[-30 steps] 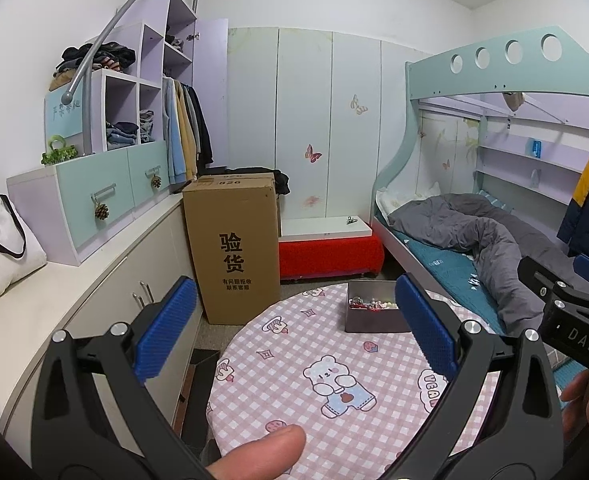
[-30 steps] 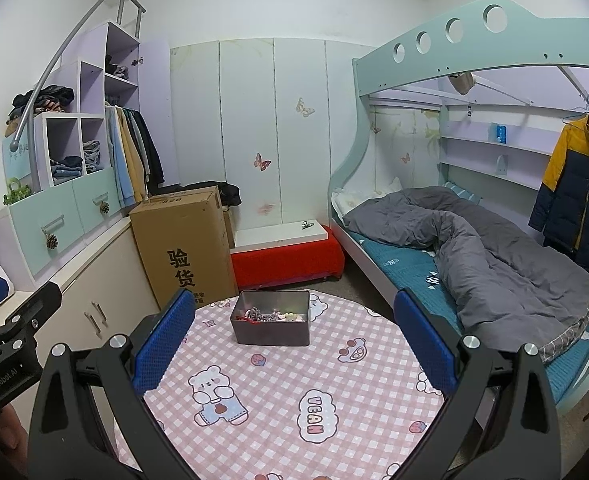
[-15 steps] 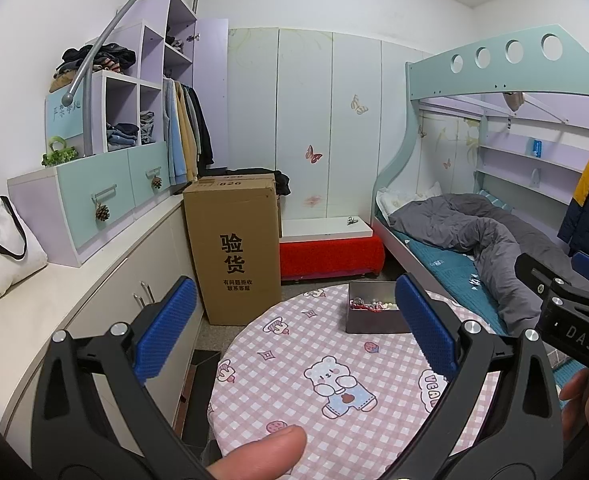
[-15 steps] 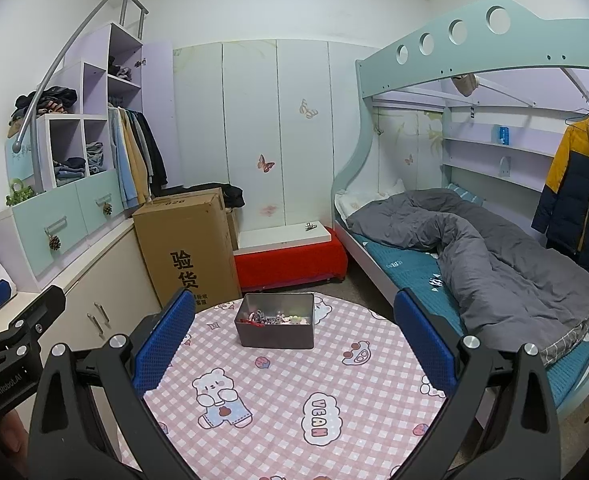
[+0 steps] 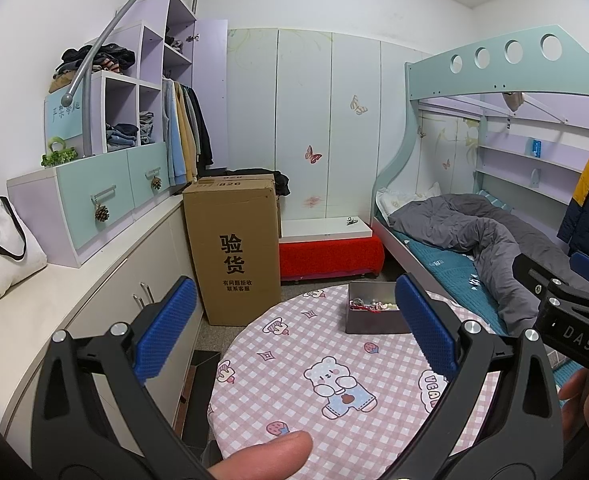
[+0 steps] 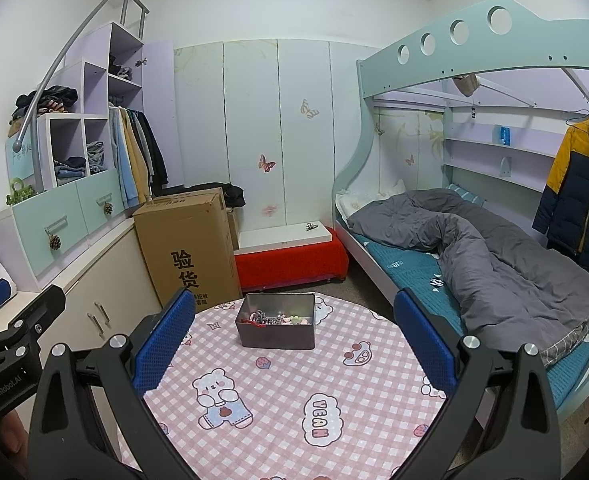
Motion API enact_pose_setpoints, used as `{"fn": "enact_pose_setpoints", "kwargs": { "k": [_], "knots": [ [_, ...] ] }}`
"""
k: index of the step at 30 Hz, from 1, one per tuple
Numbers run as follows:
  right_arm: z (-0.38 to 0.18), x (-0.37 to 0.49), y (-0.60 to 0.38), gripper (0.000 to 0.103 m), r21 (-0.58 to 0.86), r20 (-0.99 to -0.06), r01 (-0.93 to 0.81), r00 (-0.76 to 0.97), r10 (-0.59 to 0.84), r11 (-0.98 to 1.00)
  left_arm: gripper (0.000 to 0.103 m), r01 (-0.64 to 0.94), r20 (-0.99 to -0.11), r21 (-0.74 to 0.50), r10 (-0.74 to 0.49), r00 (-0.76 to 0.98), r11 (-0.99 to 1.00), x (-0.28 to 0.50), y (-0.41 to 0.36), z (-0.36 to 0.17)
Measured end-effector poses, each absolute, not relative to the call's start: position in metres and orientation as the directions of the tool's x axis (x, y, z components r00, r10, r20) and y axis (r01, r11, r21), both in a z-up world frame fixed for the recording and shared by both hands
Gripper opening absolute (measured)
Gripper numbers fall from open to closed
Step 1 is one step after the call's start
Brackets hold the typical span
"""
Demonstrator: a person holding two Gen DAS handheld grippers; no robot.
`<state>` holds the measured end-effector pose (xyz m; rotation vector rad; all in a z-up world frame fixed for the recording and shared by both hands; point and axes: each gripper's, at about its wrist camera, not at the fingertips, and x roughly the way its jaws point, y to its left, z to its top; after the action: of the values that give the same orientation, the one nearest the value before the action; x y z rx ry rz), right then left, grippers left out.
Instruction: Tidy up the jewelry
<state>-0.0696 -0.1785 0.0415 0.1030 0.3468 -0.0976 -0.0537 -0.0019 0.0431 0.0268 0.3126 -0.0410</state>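
Note:
A grey metal tin (image 6: 275,327) full of mixed jewelry stands at the far side of a round table with a pink checked cloth (image 6: 294,400). It also shows in the left wrist view (image 5: 370,314), partly behind the right finger. My left gripper (image 5: 294,334) is open and empty, held above the table's near left part. My right gripper (image 6: 294,338) is open and empty, held above the near edge, the tin lying between its fingers farther off. Each gripper shows at the edge of the other's view.
A tall cardboard box (image 5: 232,252) stands behind the table on the left, beside a low cabinet counter (image 5: 54,304). A red bench (image 6: 290,264) lies at the back. A bunk bed with a grey quilt (image 6: 494,256) runs along the right.
Both grippers have crept slightly forward and up; the tin sits a little lower in the right wrist view. Jaws stay open.

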Motion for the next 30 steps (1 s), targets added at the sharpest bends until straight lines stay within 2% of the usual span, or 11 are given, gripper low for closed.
{"fn": "enact_pose_setpoints", "kwargs": {
  "k": [15,22,30],
  "knots": [
    [0.0388,-0.0674,-0.1749,0.096,0.082,-0.344,0.112,0.936,-0.078,0.99,0.097,0.045,-0.31,0.019,-0.037,0.95,0.999,-0.0529,-0.0033,0.0428],
    [0.0358,-0.0662,-0.175,0.096,0.082,-0.345,0.114,0.935,-0.079,0.99,0.097,0.071,-0.285,0.011,-0.065,0.956,0.997,-0.0557,-0.0039,0.0445],
    [0.0338,-0.0701,-0.1804,0.096,0.084,-0.34,0.118,0.937,-0.083,0.989,0.097,0.053,-0.312,0.002,-0.05,0.949,0.999,-0.0522,-0.0018,0.0441]
  ]
}}
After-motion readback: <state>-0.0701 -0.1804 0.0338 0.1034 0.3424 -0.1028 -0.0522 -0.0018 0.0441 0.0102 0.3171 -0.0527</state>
